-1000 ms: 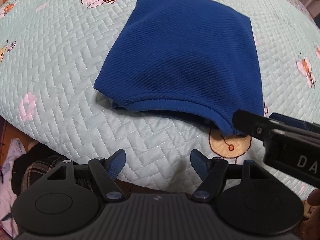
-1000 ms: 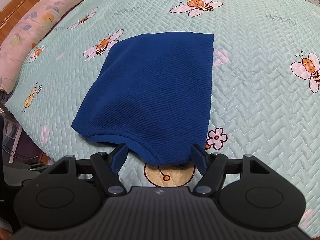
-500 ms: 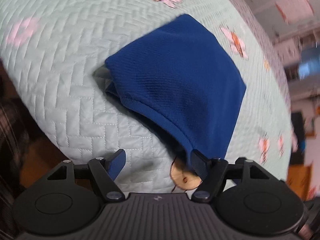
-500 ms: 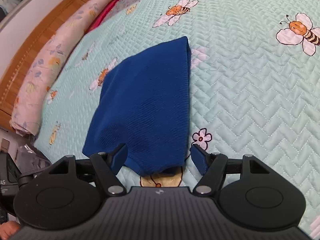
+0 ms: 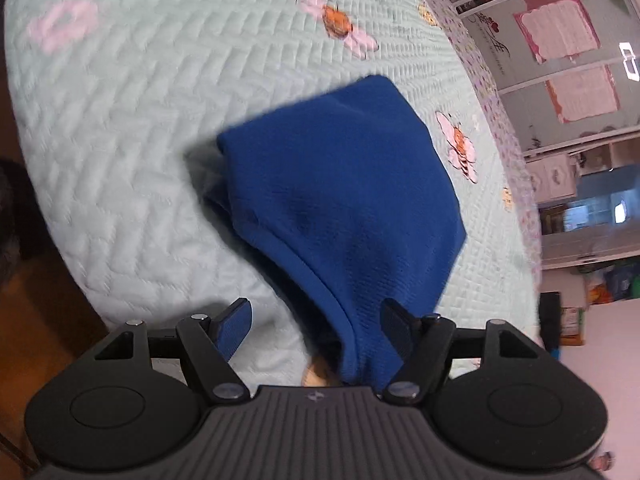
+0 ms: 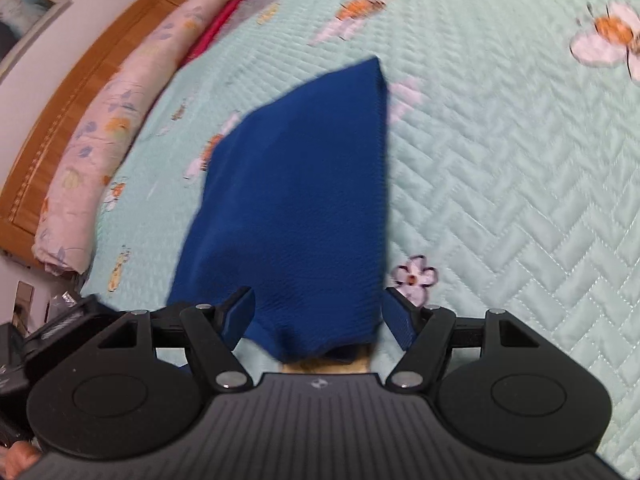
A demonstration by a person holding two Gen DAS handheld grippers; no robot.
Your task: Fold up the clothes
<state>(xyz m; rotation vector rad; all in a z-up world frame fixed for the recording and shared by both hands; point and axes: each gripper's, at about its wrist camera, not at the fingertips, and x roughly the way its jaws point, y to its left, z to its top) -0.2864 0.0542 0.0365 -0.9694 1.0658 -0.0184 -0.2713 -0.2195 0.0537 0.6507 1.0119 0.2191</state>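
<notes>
A folded dark blue garment (image 5: 344, 208) lies on a mint quilted bedspread (image 5: 132, 128) with bee and flower prints. My left gripper (image 5: 316, 308) is open just over the garment's near hemmed corner. That corner runs down between the fingers, close to the right finger (image 5: 394, 322). In the right wrist view the same blue garment (image 6: 304, 200) stretches away from me. My right gripper (image 6: 318, 296) is open, and the garment's near end fills most of the gap between its jaws. I cannot see either pair of pads pressing the cloth.
The bed's edge drops off at the lower left to a dark wooden floor (image 5: 36, 320). A floral pillow roll (image 6: 104, 120) and wooden headboard (image 6: 68, 92) lie far left. Part of the left gripper's black body (image 6: 52, 332) shows at the lower left. Shelves and a wall (image 5: 568, 80) stand beyond the bed.
Both grippers have come down and closer to the garment's near end, and both views have rolled. The cloth's near edge now sits between each pair of fingers. The garment has not moved.
</notes>
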